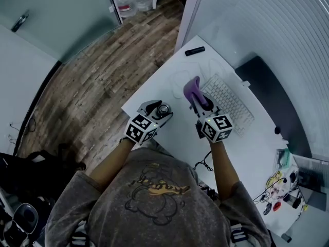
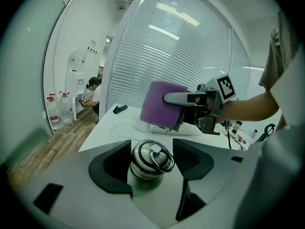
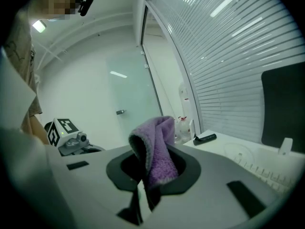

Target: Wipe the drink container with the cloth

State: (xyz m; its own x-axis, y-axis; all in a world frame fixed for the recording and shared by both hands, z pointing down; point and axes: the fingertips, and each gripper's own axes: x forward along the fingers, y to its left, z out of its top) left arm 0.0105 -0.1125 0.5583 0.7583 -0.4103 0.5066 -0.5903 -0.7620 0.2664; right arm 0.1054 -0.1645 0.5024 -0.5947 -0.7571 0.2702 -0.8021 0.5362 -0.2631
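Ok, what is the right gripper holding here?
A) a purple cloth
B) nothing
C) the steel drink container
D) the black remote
A: the right gripper is clamped on the purple cloth, while the drink container sits between the jaws of the left gripper.

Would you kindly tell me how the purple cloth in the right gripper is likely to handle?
Probably floppy: the purple cloth folds over itself above the right gripper. Likely light, since the pinched fold stands up unsupported. Its fuzzy pile should resist slipping.
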